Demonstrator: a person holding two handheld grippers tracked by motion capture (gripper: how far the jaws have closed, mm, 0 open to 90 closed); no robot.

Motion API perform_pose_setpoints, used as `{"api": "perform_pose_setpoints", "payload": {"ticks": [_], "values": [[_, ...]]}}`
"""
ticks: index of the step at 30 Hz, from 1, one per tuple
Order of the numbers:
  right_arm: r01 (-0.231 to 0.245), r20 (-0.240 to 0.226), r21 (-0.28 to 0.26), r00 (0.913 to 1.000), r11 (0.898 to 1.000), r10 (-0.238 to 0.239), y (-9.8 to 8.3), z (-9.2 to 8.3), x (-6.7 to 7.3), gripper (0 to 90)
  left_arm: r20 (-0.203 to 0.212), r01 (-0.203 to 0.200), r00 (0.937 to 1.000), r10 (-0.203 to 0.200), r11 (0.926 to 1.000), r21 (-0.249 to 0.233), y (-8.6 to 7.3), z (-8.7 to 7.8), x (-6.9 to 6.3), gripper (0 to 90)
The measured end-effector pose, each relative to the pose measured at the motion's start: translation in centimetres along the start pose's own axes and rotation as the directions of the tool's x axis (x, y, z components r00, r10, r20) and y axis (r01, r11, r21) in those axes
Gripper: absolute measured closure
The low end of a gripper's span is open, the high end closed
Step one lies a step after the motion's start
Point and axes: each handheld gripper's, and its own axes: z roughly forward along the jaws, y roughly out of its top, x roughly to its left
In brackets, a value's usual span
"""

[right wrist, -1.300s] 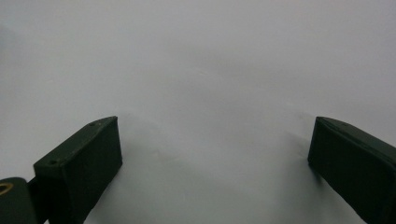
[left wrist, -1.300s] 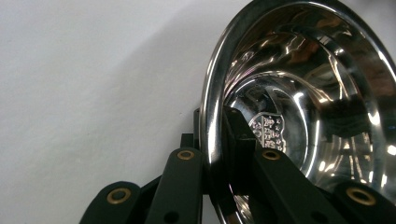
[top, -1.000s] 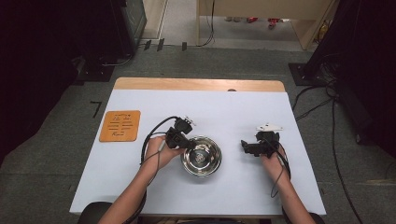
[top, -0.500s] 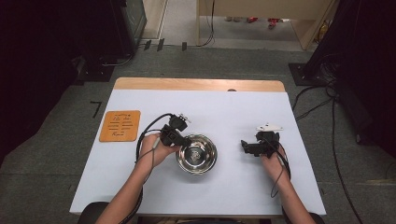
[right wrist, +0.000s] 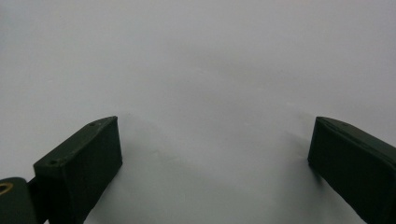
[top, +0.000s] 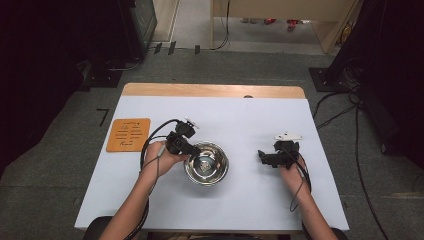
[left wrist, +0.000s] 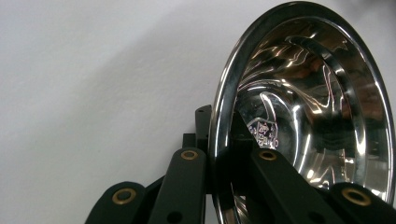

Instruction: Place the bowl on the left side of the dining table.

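A shiny steel bowl (top: 206,163) sits on the white table (top: 250,120), a little left of its middle. My left gripper (top: 189,152) is shut on the bowl's left rim. In the left gripper view the rim of the bowl (left wrist: 308,107) runs between the jaws of the left gripper (left wrist: 220,119), one jaw outside the wall and one inside. My right gripper (top: 261,157) rests to the right of the bowl, apart from it and pointing toward it. In the right gripper view, the right gripper (right wrist: 215,149) is open, with bare table between its fingers (right wrist: 79,158).
An orange card (top: 128,134) lies flat near the table's left edge. A wooden strip (top: 212,90) runs along the far edge. Cables (top: 335,107) trail on the floor to the right of the table.
My left gripper and the bowl in it have shifted slightly to the left. The right gripper has stayed where it was.
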Motion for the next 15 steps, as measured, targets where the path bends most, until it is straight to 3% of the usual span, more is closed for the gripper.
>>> {"api": "perform_pose_setpoints", "payload": {"ticks": [15], "values": [[0.000, 0.000, 0.000, 1.0000, 1.000, 0.000, 0.0, 0.0, 0.0, 2.5, 0.006, 0.048, 0.9988, -0.048, 0.9987, -0.014, -0.6, -1.3, 1.6, 88.3]]}}
